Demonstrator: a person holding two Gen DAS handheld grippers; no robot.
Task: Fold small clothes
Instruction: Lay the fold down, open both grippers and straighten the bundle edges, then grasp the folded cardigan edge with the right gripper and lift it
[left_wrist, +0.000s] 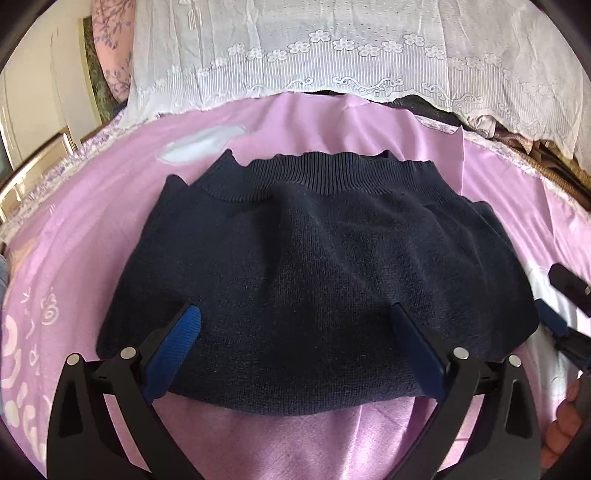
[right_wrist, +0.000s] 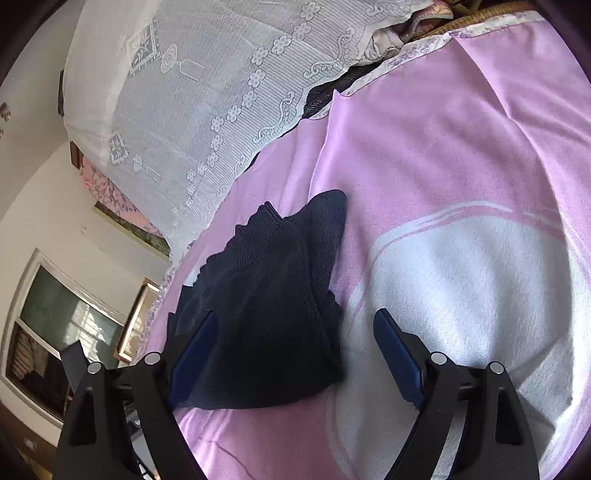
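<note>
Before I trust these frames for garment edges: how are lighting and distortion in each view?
Left wrist: fisheye bows the pink bedspread; the navy sweater is evenly lit and its knit sharp. Right wrist: horizon tilted, the sweater almost black, its folds hard to read.

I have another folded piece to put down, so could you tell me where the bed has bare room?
Free: the pink and white blanket right of the navy sweater, and the pink strip along its near edge. Crowded: the far side, under the lace cloth.

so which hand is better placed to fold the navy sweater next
Left. The left gripper sits centred over the navy sweater, jaws open. The right gripper straddles only its side edge.
</note>
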